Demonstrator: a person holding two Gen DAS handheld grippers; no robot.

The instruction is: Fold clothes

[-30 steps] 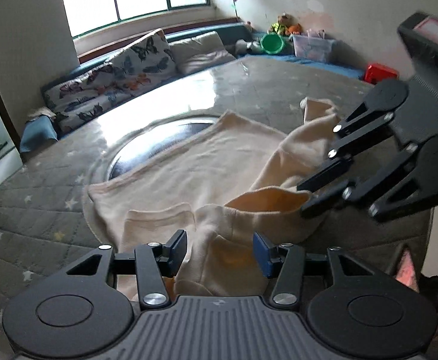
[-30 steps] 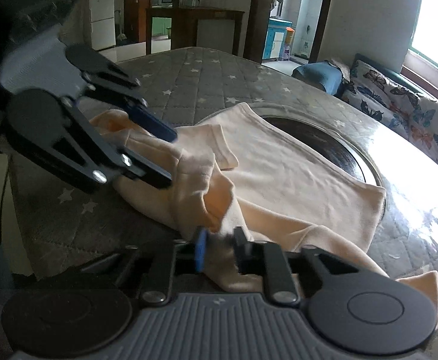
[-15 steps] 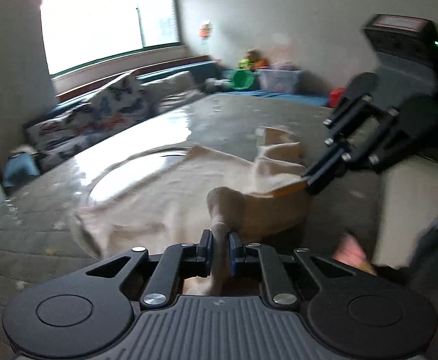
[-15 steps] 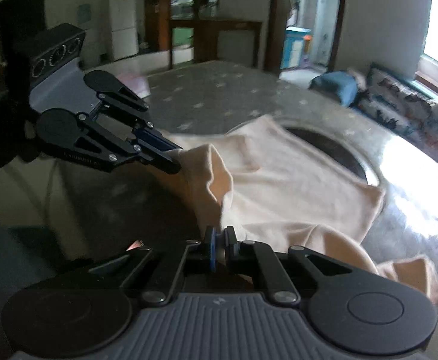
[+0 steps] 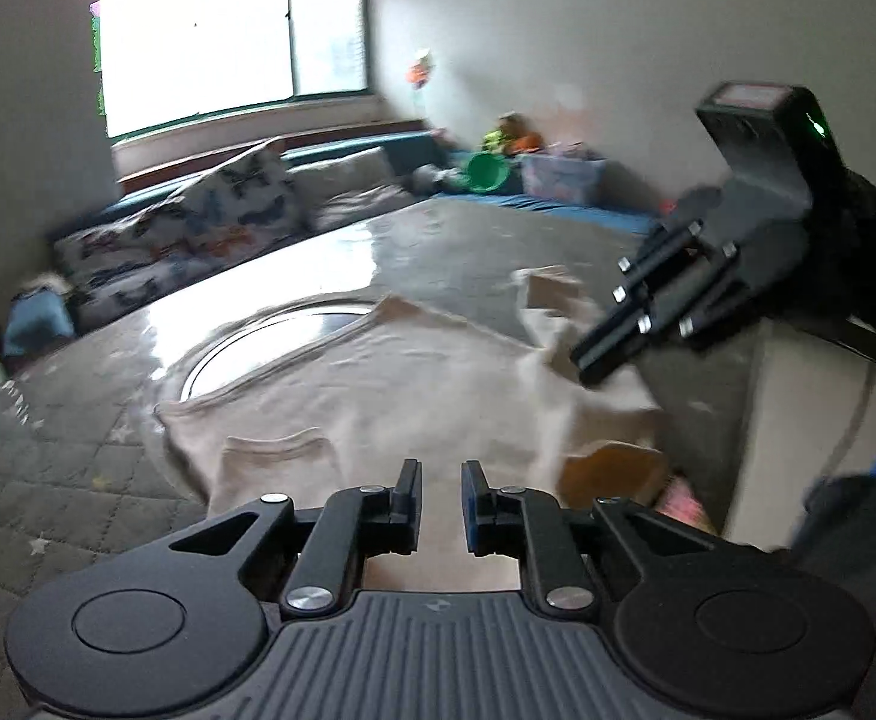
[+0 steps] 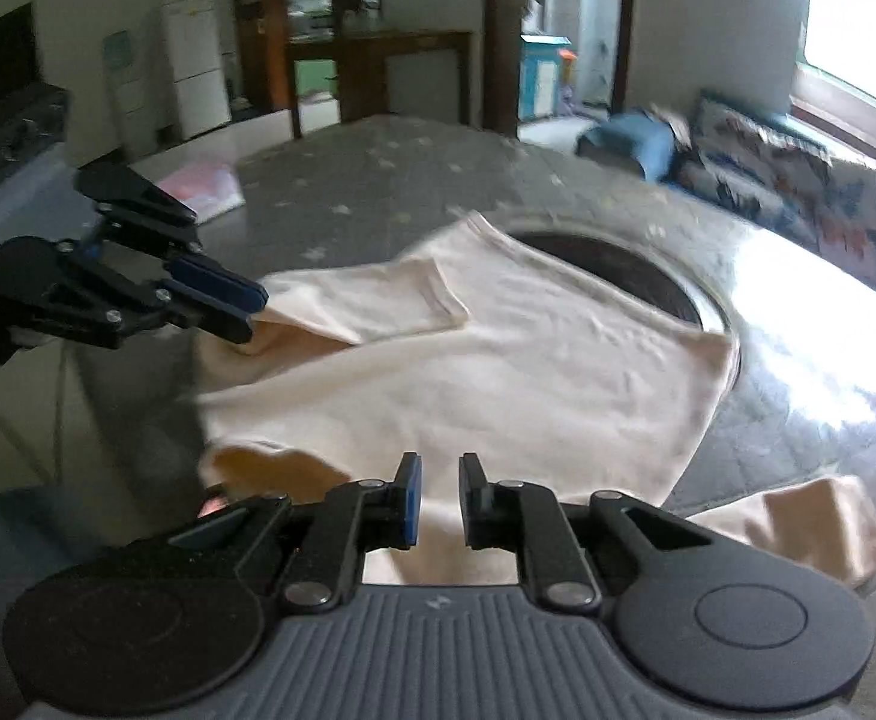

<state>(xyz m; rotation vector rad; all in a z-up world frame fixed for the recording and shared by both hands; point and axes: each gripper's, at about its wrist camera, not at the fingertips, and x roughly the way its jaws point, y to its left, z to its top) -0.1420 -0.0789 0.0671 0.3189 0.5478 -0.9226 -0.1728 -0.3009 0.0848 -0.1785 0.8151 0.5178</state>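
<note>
A cream T-shirt (image 5: pixel 402 384) lies spread on the quilted grey table, also in the right wrist view (image 6: pixel 498 372). My left gripper (image 5: pixel 440 501) holds the shirt's near edge between its narrowly parted fingers; it shows at the left of the right wrist view (image 6: pixel 246 315), pinching the shoulder by the sleeve. My right gripper (image 6: pixel 438 498) grips the shirt edge the same way; it shows in the left wrist view (image 5: pixel 588 360), closed on the cloth. The stretch of edge between the two grippers is lifted and pulled taut. One sleeve (image 6: pixel 798 522) hangs off to the right.
A round glass inset (image 5: pixel 270 342) sits in the table (image 5: pixel 48 468) under the shirt's far side. A sofa with butterfly cushions (image 5: pixel 198 240) lies beyond. The table edge (image 6: pixel 138 438) drops away near both grippers. A pink item (image 6: pixel 204 180) lies far left.
Both grippers closed on the bunched shirt edge, then moved apart and pulled back. The crumpled fabric is now stretched flat across the table, with the collar end drawn over the table edge.
</note>
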